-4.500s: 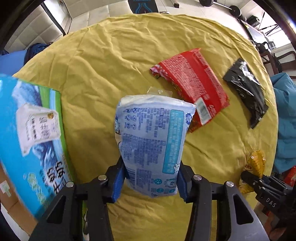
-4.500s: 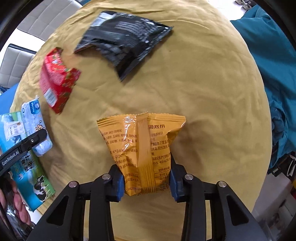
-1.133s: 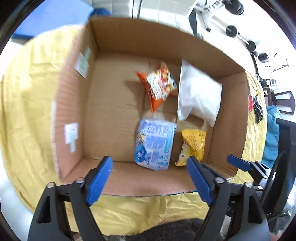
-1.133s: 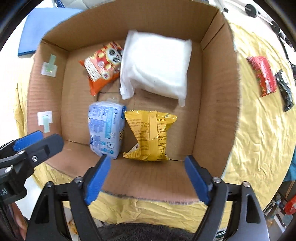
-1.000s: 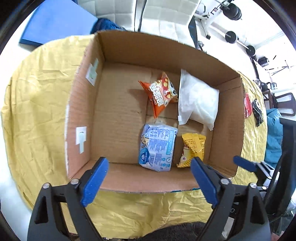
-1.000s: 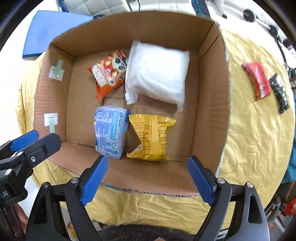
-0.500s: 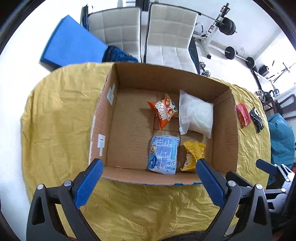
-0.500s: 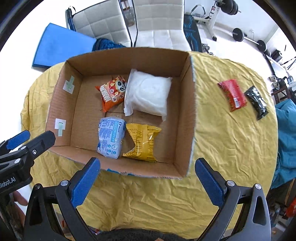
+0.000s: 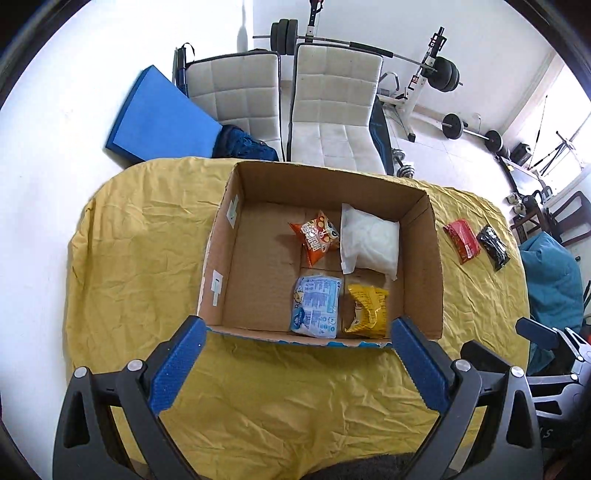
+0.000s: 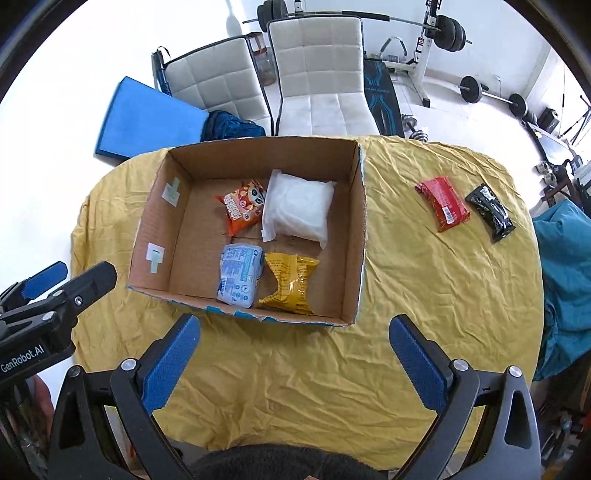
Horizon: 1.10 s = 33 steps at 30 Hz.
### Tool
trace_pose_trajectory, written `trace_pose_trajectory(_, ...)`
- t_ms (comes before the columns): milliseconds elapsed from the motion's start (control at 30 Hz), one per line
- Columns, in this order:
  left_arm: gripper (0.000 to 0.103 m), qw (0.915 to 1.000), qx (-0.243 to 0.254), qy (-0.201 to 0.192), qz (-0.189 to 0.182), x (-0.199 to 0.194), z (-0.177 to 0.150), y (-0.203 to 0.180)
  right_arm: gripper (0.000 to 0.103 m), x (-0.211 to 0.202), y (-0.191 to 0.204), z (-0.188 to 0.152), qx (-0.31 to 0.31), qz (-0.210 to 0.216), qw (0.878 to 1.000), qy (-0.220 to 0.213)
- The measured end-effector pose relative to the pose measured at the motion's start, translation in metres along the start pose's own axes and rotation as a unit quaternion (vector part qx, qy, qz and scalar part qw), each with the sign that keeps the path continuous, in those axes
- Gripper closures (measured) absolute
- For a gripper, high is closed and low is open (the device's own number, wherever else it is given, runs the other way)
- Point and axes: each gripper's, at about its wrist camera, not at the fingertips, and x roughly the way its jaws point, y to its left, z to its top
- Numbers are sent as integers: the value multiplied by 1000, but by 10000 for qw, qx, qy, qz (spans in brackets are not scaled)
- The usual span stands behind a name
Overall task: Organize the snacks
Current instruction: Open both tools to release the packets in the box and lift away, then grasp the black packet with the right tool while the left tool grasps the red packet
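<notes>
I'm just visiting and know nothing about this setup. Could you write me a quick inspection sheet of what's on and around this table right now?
Surface: round table under a wrinkled yellow cloth.
Job's things: open cardboard box holding an orange snack bag, white packet, pale blue packet and yellow packet; red packet and black packet lie on the cloth outside the box.
Clutter: nothing seen on the table.
Claws: left claw and right claw both open, empty, above the table's near edge.
Cables: nothing seen.
Surroundings: two white chairs, blue mat, weight bench with barbells, teal fabric.
</notes>
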Motion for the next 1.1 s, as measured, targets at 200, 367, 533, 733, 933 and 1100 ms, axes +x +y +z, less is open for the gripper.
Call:
trace_pose_trajectory(200, 0, 9999, -18, -59, 95, -9, -2, -6, 0, -10, -4, -1, 1, 152, 9999, -21)
trace_pose_trajectory(367, 0, 9999, -48, -84, 33, -13, 2, -24, 0, -11, -17, 2, 49, 329, 9994, -3)
trace_pose_trajectory(533, 0, 9996, 205, -164, -118, -10, 19, -74, 0, -10, -63, 10, 257, 475, 9985, 55)
trace_pose_trajectory(733, 0, 9959, 774, 117, -446, 20, 51, -174, 0, -8, -166, 30, 403, 22, 9992, 22)
trace_pose_trajectory(933, 0, 9898, 1187, 487, -618, 88, 87, -282, 0, 29, -299, 64, 658, -457, 9960, 394)
trace_pose_trajectory(1100, 2, 9871, 1172, 913, -591, 161, 112, -338, 0, 99, -379, 101, 535, -585, 9928, 899)
